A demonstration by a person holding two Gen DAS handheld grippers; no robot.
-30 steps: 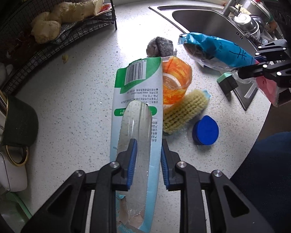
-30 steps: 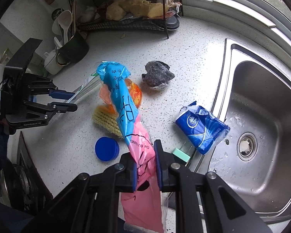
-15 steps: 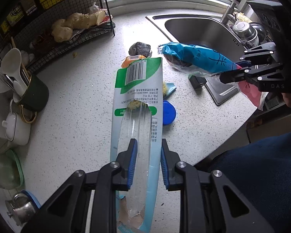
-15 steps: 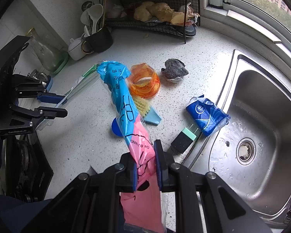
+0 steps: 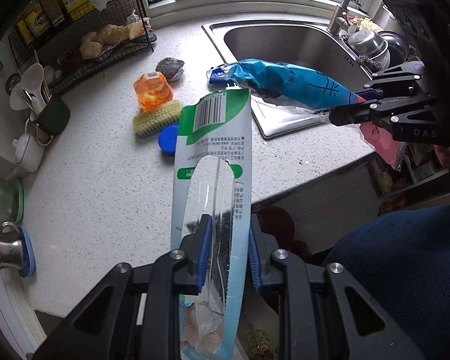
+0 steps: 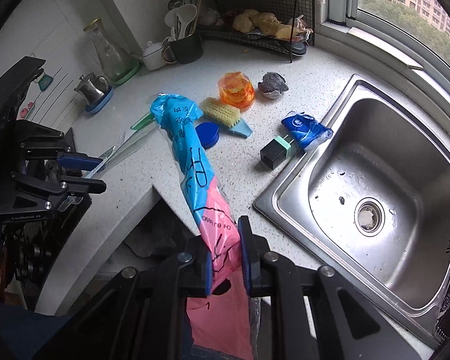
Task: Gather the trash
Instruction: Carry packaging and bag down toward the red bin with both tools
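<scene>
Left gripper (image 5: 228, 258): jaws clamped on flat white-green card-and-clear-plastic blister pack (image 5: 214, 162), held in air above desk (image 5: 99, 186) edge. Light, stiff card, slick brittle blister; grip low on card looks sound.

Right gripper (image 6: 226, 258): jaws clamped on limp blue-pink plastic wrapper (image 6: 192, 162), aloft. Featherweight, floppy, slippery; pinching bunched middle likely best.

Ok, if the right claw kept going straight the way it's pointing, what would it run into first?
Probably the countertop edge, near the corner by the sink. The right claw, shut on the blue and pink bag, points steeply down there, and the bag's tip would likely touch first. Depth is hard to judge.
</scene>
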